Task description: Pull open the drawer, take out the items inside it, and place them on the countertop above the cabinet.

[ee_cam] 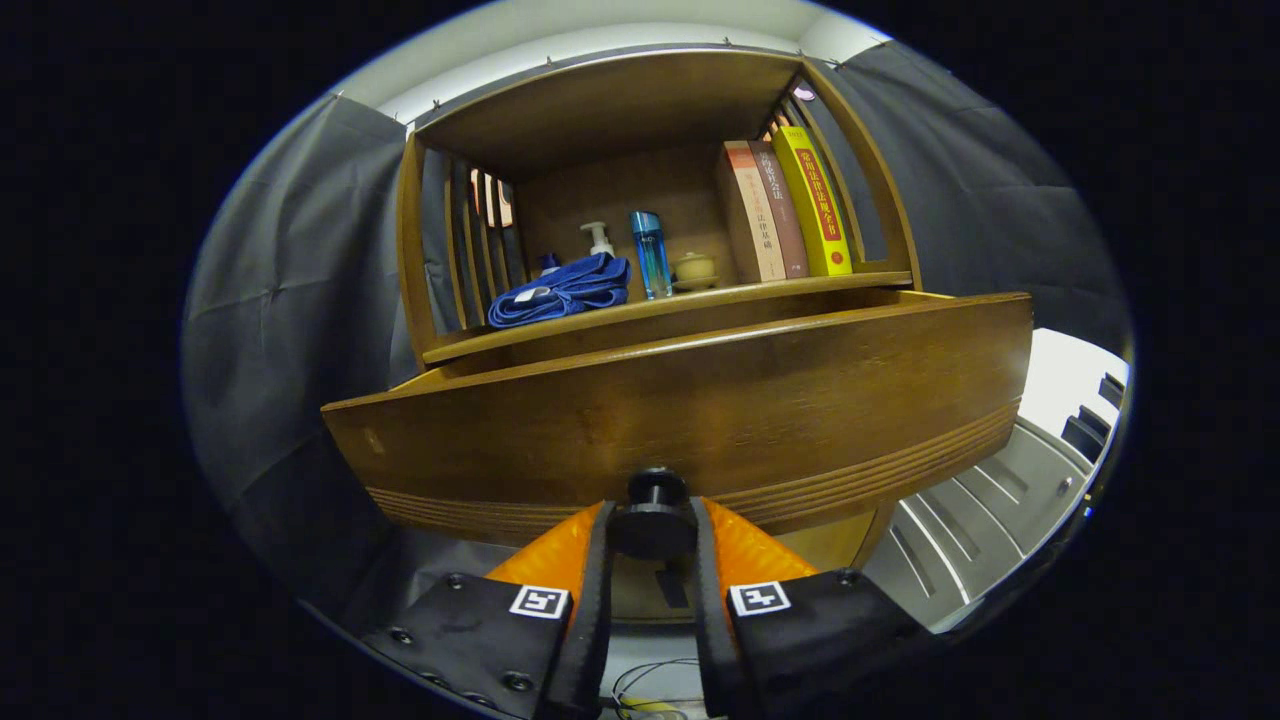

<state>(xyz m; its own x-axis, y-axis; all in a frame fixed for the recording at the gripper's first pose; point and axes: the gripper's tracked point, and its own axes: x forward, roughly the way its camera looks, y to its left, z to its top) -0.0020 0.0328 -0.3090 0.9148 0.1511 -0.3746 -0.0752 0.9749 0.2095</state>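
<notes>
Wooden cabinet (640, 150), brown drawer (700, 400) — ajar, gripper (652, 530) clamping its knob (655, 515)

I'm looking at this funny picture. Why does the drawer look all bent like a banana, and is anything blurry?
Gripper view: the fisheye lens bows the straight drawer front and shelf; the books stay fairly sharp; the gripper, shut on the drawer knob, looks oversized because it is close; light is dim under the drawer.
</notes>
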